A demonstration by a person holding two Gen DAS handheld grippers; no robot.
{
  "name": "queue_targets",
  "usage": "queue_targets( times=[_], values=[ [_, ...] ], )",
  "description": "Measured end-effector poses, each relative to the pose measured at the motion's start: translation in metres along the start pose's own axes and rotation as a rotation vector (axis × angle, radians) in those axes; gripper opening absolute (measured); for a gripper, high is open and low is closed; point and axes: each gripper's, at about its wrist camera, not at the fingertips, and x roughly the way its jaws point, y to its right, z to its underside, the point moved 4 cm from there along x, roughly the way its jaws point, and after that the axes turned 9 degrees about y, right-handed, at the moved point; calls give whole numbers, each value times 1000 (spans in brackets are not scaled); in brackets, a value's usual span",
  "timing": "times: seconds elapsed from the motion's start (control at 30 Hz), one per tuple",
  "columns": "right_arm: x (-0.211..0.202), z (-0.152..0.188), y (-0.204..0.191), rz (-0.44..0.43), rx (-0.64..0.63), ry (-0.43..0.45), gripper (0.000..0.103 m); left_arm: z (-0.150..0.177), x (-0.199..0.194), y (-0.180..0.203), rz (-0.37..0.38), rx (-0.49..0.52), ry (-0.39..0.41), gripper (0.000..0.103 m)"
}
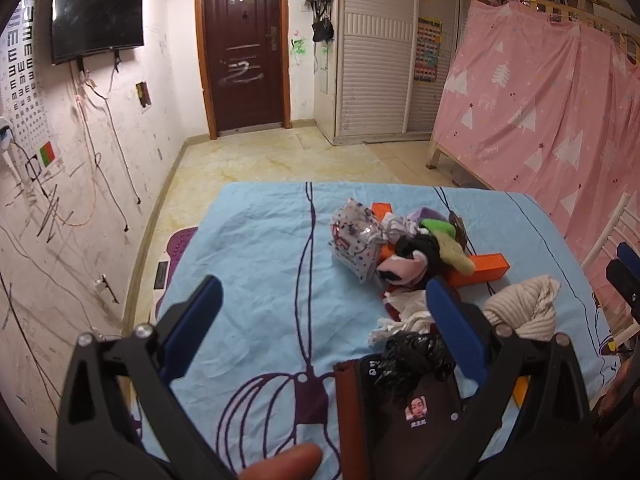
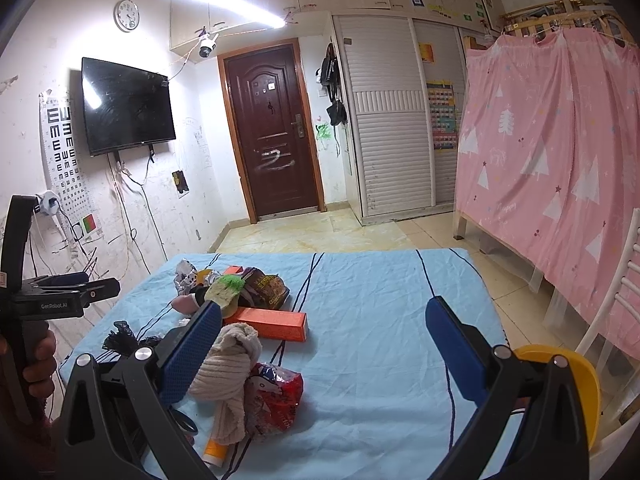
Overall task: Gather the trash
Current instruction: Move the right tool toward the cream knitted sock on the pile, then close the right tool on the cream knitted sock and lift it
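Note:
A pile of trash and clutter lies on the blue-sheeted table (image 1: 260, 248): a crumpled patterned wrapper (image 1: 354, 240), an orange box (image 1: 478, 268), white crumpled paper (image 1: 404, 316) and a black plastic bag (image 1: 416, 356). My left gripper (image 1: 320, 300) is open and empty above the sheet, left of the pile. In the right wrist view the orange box (image 2: 272, 324), a red snack wrapper (image 2: 280, 396), a brown packet (image 2: 268, 286) and a beige knit cloth (image 2: 228, 368) show. My right gripper (image 2: 324, 328) is open and empty, right of the pile.
A phone (image 1: 416, 412) lies at the table's near edge. A yellow bowl (image 2: 576, 380) sits at the right behind my right finger. A pink curtain (image 2: 552, 168) hangs at the right, a white chair (image 2: 616, 304) beside the table. A brown door (image 2: 276, 136) is far ahead.

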Motion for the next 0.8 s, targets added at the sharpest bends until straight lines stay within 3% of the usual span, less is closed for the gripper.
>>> queue_targets(
  times=[0.13, 0.3, 0.4, 0.53, 0.67, 0.8],
  values=[
    [1, 0, -2, -21, 9, -22, 95, 3, -2, 1, 26, -2, -8, 97],
    [7, 7, -10, -132, 56, -69, 95, 15, -8, 8, 178, 10, -72, 97],
    [11, 13, -9, -159, 88, -124, 95, 25, -9, 18, 221, 52, -99, 97],
    [15, 21, -11, -205, 126, -147, 95, 37, 2, 36, 234, 116, -133, 78],
    [25, 28, -22, -249, 87, -140, 95, 44, 15, 49, 234, 155, -167, 66],
    [31, 27, -43, -302, 45, -159, 95, 51, 23, 50, 238, 151, -192, 35]
  ],
)
